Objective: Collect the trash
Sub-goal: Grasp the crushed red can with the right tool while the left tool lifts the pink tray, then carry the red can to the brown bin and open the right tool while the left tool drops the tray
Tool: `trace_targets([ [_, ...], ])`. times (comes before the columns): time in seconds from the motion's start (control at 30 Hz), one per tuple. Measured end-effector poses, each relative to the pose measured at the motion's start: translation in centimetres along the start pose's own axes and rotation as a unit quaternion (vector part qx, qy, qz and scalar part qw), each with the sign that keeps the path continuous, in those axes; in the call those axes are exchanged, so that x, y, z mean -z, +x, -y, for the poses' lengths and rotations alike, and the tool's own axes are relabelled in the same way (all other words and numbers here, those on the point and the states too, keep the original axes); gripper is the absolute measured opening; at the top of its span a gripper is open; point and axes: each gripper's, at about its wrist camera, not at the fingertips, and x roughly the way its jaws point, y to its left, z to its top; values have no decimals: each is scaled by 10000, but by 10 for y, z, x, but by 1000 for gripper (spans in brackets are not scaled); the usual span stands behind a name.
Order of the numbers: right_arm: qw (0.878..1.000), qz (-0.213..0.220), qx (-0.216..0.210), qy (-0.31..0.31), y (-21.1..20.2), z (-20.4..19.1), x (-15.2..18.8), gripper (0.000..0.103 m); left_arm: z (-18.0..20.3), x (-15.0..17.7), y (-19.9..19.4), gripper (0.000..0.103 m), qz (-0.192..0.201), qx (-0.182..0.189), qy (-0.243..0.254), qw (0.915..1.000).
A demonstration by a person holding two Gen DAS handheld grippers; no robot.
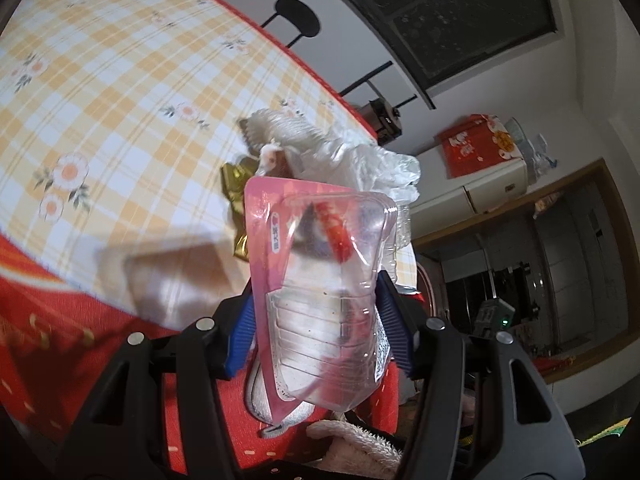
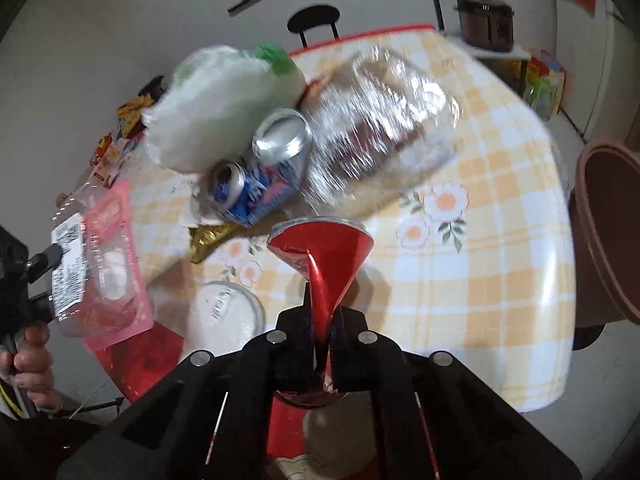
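Two claws loaded, both off the desk. Left claw is clamped on a clear plastic pack with pink card backing, held up in the air past the desk's near edge; the right wrist view shows the same pack off the desk's left edge. Right claw is pinched tight on a red foil wrapper, which fans out above the fingers over the near part of the desk.

Progress, my read: early to midway. Only these two pieces are picked, neither binned yet, and I can't see a bin for certain. A brown round tub sits off the right edge, could be it, can't confirm.

Still on the desk, bunched toward the far left corner:
- white bag with green top
- two crushed cans, touching each other
- big crinkled clear plastic tray just beside the cans
- gold wrapper near the left edge
- round white lid at the near left edge

Both views are motion blurred, small bits may be missed. Remaining: drop both held items, then roughly five more pickups
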Motion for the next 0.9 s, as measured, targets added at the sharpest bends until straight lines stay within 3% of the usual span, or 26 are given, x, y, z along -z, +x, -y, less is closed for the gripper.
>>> trace_targets([
  [0.47,9904,972,922,343,-87,-19,18,7,25,-38,16,57,-533,715,865,9923],
  [0.7,9858,1297,922,535,-120,13,15,7,58,-35,32,57,-561,805,1036,9898],
  [0.9,9896,1190,690,412,-130,63,2,7,97,-23,58,57,-303,721,968,9922],
])
